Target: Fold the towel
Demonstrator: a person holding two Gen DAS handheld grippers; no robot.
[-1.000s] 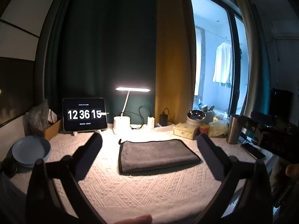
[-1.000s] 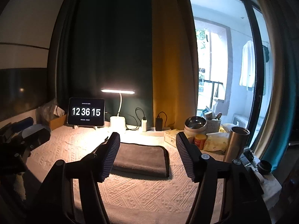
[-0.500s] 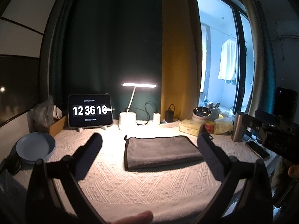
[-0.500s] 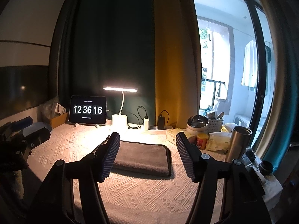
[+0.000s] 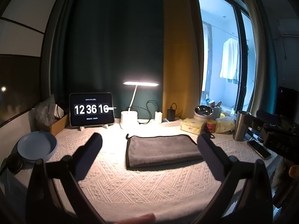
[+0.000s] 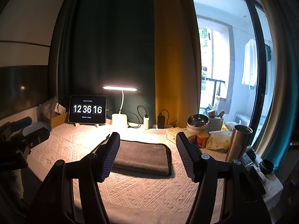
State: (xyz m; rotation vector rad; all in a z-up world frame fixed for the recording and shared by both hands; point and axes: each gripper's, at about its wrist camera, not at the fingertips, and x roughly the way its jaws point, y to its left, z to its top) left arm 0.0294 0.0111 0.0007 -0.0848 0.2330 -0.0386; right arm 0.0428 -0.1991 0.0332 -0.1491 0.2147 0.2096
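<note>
A grey towel [image 5: 162,150] lies folded into a flat rectangle on the white textured table cover [image 5: 130,183], under the lamp; it also shows in the right wrist view [image 6: 143,156]. My left gripper [image 5: 149,141] is open and empty, held above the table in front of the towel. My right gripper [image 6: 147,138] is open and empty, also in front of the towel and above it. Neither touches the towel. The right gripper's body shows at the right of the left wrist view [image 5: 276,136], the left gripper's body at the left of the right wrist view [image 6: 24,140].
At the back stand a tablet clock [image 5: 91,109], a lit desk lamp [image 5: 130,115] and chargers [image 6: 161,120]. A blue plate [image 5: 36,146] lies at the left. At the right are a steel tumbler [image 6: 238,143], a bowl [image 6: 198,124], a tissue pack [image 5: 192,126] and a phone [image 5: 259,150].
Both grippers have risen and tilted slightly, so the scene sits a little lower in view. The towel has not moved. The clock went from 12:36:15 to 12:36:16.
</note>
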